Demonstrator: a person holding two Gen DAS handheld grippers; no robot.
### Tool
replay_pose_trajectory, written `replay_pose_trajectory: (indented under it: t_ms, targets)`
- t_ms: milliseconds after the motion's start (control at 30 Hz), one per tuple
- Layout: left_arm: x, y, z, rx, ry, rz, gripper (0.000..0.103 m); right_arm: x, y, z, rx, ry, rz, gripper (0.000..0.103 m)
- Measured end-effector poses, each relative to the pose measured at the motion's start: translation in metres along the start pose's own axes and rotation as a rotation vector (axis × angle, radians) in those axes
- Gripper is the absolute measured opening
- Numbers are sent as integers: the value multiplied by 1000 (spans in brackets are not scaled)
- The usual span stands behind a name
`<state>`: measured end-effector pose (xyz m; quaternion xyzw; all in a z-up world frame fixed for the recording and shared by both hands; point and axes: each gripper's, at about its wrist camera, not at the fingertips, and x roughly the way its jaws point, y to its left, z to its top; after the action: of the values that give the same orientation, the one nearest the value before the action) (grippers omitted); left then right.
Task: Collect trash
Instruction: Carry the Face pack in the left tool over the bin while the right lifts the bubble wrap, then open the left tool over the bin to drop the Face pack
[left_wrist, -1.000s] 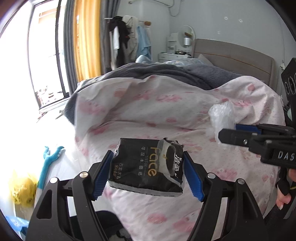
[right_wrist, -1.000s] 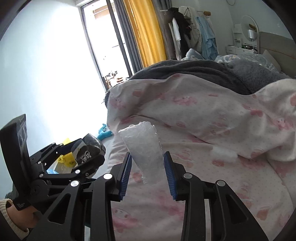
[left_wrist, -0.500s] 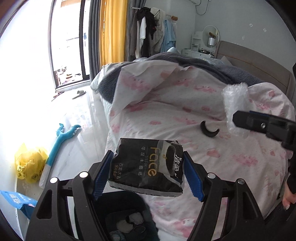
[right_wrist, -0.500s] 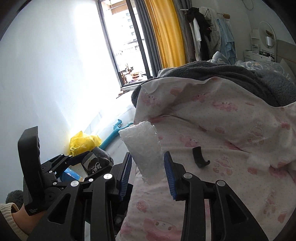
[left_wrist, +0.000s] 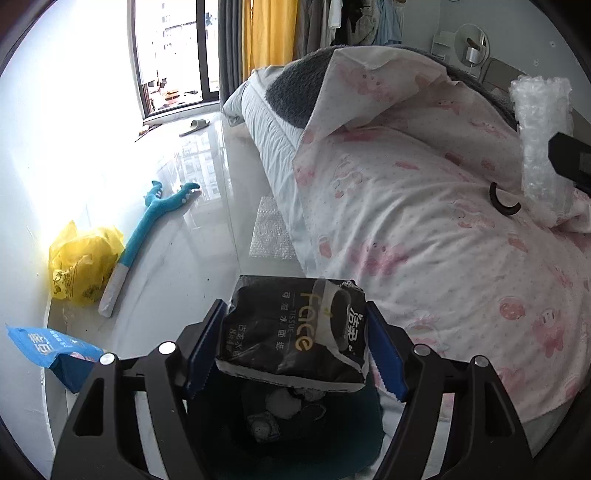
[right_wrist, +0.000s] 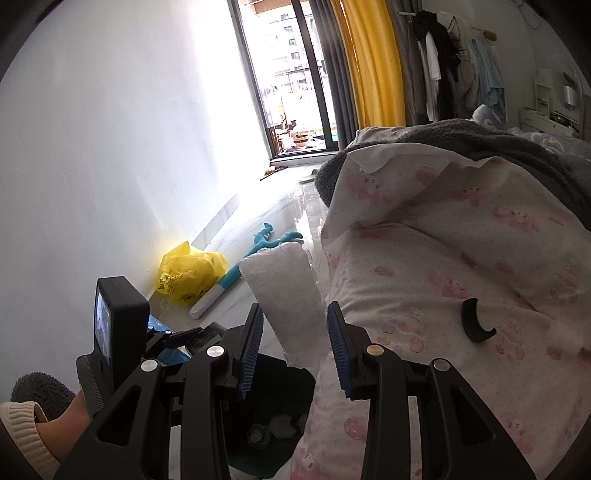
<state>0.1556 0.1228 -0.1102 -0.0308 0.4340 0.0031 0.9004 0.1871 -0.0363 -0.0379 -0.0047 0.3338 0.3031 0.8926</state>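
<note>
Hovering over the bin with both hands full

Two bits of trash are being held at once: the black tissue pack (left_wrist: 295, 332) is being clamped across its width in the left gripper (left_wrist: 295, 347), and the bubble wrap roll (right_wrist: 286, 302) is being pinched upright in the right gripper (right_wrist: 295, 343), long axis pointing up out of the jaws. The dark trash bin (left_wrist: 280, 406) is being lined up right underneath the tissue pack, beside the bed (left_wrist: 424, 240), with some trash already inside. The left gripper is judged nearer the opening, so its drop probably goes first; the right one is being held off toward the bed edge, bin (right_wrist: 273, 417) just below-left of it.
</note>
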Motion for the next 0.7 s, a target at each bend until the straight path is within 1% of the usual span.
replay_pose_trajectory:
  t_ms: [33, 133, 233, 300, 333, 367, 400, 500, 600, 700]
  targets:
    - [3, 4, 0, -5, 9, 0, 76, 2, 3, 0, -4, 4, 4, 37]
    - [13, 21, -10, -28, 69, 3, 76, 13, 14, 0, -17, 19, 15, 37]
    - [19, 29, -18, -31, 110, 4, 76, 23, 24, -1, -29, 36, 24, 37]
    - [27, 36, -28, -26, 170, 4, 76, 29, 32, -2, -39, 48, 29, 37]
    - [29, 38, -31, -24, 183, 5, 76, 32, 35, -2, -42, 54, 32, 37]
    - [34, 42, -39, -15, 225, 8, 76, 35, 37, -2, -47, 60, 33, 37]
    - [35, 43, -40, -14, 234, 8, 76, 37, 40, -3, -51, 67, 34, 37]
    - [45, 53, -55, -21, 319, -2, 76, 48, 47, -4, -61, 89, 37, 37]
    - [48, 62, -63, -36, 351, -6, 76, 57, 53, -6, -70, 112, 38, 37]
    - [50, 68, -69, -43, 367, -11, 77, 67, 59, -9, -77, 134, 41, 37]
